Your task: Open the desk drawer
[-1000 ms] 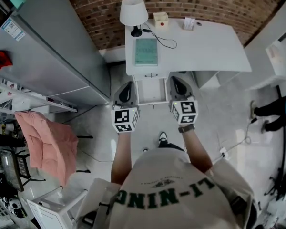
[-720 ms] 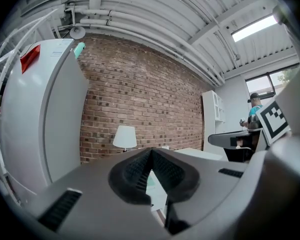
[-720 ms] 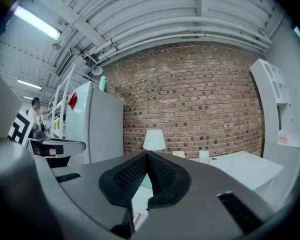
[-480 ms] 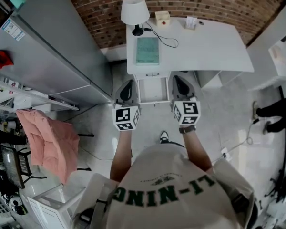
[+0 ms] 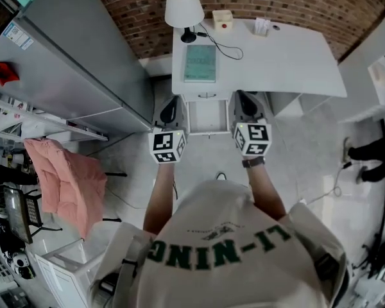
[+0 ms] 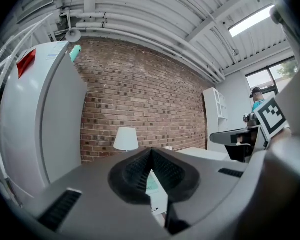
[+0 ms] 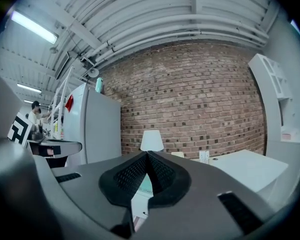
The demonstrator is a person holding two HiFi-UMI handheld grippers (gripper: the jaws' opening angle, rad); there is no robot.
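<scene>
Flanking the desk drawer [image 5: 208, 116], left gripper [image 5: 170, 110] and right gripper [image 5: 245, 103] (both empty) have jaws pressed together.

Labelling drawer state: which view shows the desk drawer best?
Head view: the whole drawer shows from above, just below the desk edge. Both gripper views catch only a white sliver of its front past their own jaws.

White drawer [image 5: 206, 117] is standing pulled open, upper centre of frame. It is projecting from the white desk's [image 5: 276, 63] left end.
</scene>
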